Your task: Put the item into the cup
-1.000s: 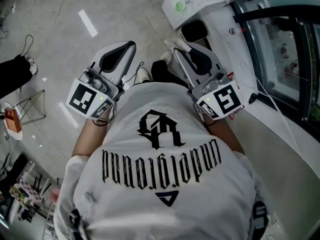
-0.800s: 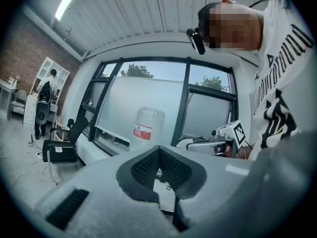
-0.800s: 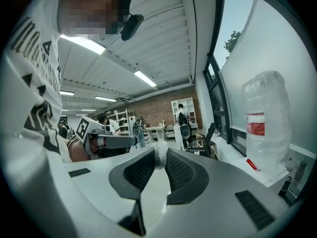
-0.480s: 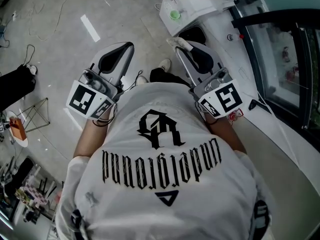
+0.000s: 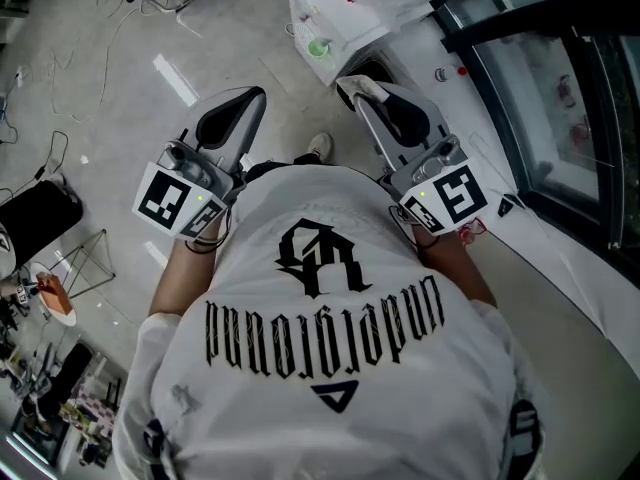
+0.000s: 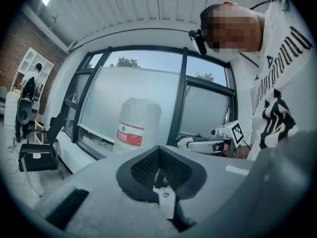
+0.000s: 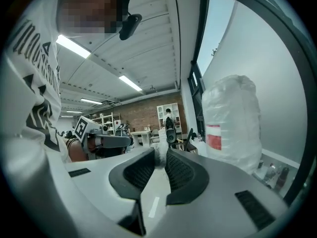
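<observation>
While I hold both tongs up at my chest, the right gripper point(image 7: 157, 168) is pinched almost shut on the item point(image 7: 160, 154), a small white tuft caught only at the very tips. The left gripper point(image 6: 158, 168) has its jaws together with nothing in them.

My worry is that thin hold. A jolt, or any slackening as I reach out, could let the tuft slip to the floor point(image 5: 120, 88).

A small green thing point(image 5: 318, 48) on the white box point(image 5: 345, 30) may be the cup, though I cannot tell. If it is, it sits well apart from the item, and a small mouth would be easy to miss.

Only the head view shows that green thing and the floor. Only the 2 gripper views show the jaw faces and the wrapped bottle point(image 7: 230, 125) with its red label.
</observation>
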Demonstrator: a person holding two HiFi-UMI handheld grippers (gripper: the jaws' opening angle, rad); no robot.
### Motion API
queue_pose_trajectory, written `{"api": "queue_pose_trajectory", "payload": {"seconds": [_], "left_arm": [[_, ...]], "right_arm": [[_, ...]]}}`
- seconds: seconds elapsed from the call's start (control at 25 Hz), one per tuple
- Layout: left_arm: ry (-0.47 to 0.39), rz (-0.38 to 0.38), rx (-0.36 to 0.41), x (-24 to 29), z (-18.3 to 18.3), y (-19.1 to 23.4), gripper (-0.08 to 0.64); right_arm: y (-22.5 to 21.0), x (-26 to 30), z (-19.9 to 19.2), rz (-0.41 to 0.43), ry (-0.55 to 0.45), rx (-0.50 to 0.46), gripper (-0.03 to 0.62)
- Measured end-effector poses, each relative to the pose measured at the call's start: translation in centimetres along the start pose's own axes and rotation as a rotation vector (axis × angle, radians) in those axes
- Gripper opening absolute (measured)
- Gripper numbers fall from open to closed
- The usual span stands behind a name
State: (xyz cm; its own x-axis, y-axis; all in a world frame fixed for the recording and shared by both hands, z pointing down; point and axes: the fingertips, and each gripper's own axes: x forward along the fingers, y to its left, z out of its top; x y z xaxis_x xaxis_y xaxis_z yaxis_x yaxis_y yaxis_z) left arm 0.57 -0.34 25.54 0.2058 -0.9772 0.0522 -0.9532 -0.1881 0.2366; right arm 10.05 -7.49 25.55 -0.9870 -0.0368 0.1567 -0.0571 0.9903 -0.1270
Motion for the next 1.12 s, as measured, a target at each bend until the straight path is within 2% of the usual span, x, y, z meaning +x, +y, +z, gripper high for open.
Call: {"api": "queue_pose_trajectory", "payload": {"seconds": [0.32, 0.72, 1.12], "left_arm": [[0.035, -0.063, 0.034, 5.3, 0.7, -0.5, 0.014], [0.079, -0.189, 0.087, 9.5, 0.8, -1.1, 0.014], [0.101, -0.312, 0.058, 10.5, 0.8, 1.1, 0.014]], "right_arm": [[-4.6, -2.7, -0.1, -0.079, -0.033, 0.023, 0.067], [-6.9, -4.7, -0.4, -0.207, -0.055, 0.056, 0.067], [-7.1, -3.5, -0.4, -0.337, -0.062, 0.071, 0.067]]}}
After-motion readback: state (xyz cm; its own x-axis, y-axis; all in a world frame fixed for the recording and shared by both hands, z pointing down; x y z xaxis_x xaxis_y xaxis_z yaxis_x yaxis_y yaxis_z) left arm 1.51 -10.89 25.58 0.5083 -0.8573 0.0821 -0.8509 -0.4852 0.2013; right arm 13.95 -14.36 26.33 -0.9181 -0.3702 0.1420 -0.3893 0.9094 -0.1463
